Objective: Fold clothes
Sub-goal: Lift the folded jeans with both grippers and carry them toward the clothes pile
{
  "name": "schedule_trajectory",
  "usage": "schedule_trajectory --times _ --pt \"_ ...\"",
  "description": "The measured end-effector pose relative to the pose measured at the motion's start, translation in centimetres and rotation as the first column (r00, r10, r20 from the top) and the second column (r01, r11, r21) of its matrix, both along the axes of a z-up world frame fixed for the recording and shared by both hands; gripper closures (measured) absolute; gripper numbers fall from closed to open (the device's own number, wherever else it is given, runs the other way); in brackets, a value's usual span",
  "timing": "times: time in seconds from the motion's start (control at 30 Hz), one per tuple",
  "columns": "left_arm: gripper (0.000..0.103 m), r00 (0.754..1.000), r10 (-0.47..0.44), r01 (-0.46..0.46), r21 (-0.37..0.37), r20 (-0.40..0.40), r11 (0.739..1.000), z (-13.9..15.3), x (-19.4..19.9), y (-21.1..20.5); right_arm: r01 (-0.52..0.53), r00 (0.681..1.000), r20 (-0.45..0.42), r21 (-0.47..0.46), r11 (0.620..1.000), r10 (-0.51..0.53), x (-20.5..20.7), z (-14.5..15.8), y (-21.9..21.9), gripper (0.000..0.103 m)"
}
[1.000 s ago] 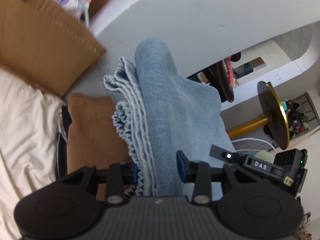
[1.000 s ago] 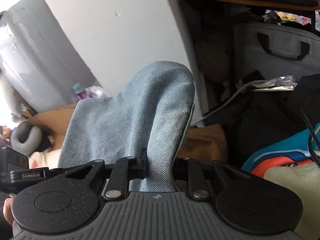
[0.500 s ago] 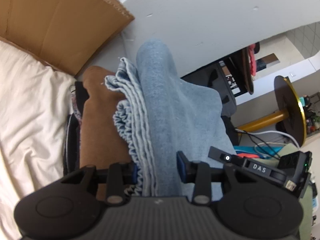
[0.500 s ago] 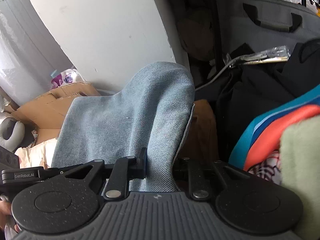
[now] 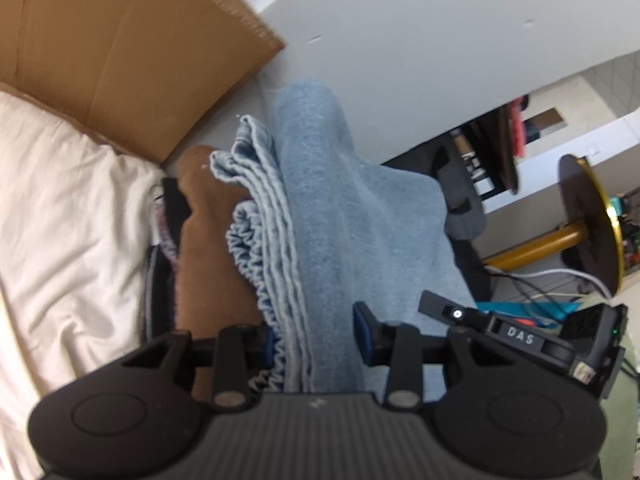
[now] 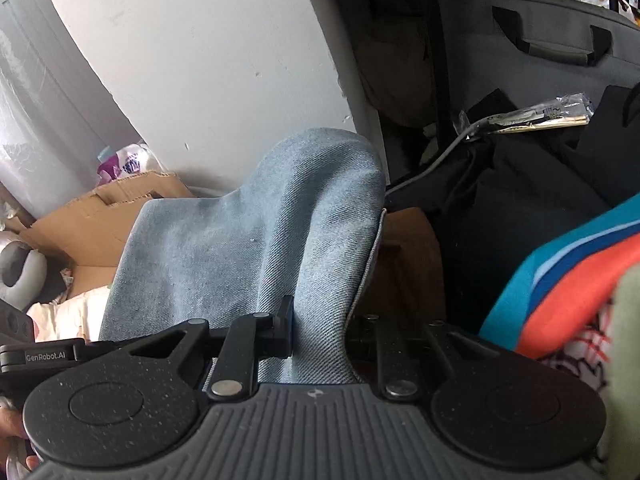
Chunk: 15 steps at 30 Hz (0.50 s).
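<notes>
A light blue denim garment (image 5: 320, 200), folded into several layers with frayed hems on its left, stands up between the blue pads of my left gripper (image 5: 316, 336). Those jaws are opening, and the bundle still fills the gap and touches both pads. In the right wrist view the same denim garment (image 6: 280, 220) arches up as a smooth fold, and my right gripper (image 6: 320, 328) is shut on its right edge. The two grippers hold it side by side. A folded brown garment (image 5: 208, 248) lies just beyond and below the denim.
A cardboard sheet (image 5: 132, 48) leans against the white wall at upper left, above cream bedding (image 5: 68, 220). Dark bags (image 6: 520, 200) and a pile of bright striped clothes (image 6: 560, 280) crowd the right. A gold-rimmed round table (image 5: 588, 216) lies on its side.
Both grippers have sunk with the denim toward the brown garment. The cardboard, the bedding and the striped pile now fill more of the views. The left jaws stand slightly wider.
</notes>
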<state>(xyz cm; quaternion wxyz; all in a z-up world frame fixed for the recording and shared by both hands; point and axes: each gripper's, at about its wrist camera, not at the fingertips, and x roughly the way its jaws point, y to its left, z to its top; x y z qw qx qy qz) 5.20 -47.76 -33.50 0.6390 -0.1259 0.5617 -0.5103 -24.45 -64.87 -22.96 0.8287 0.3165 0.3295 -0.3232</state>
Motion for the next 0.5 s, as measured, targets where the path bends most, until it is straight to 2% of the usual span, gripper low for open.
schedule_trajectory --times 0.1,0.23,0.5 --pt "0.057 0.998 -0.051 0.049 0.065 0.033 0.997 0.5 0.7 -0.2 0.013 1.000 -0.002 0.000 1.000 -0.013 0.2 -1.0 0.1 0.082" --pt "0.059 0.983 -0.137 0.119 0.143 0.125 0.983 3.5 1.4 0.2 0.015 1.000 0.008 -0.022 1.000 -0.015 0.3 -0.9 0.3 0.081" --pt "0.064 0.932 -0.212 0.167 0.171 0.295 0.971 9.8 2.1 -0.4 0.032 0.999 0.027 -0.019 0.999 -0.031 -0.1 -1.2 0.5 0.081"
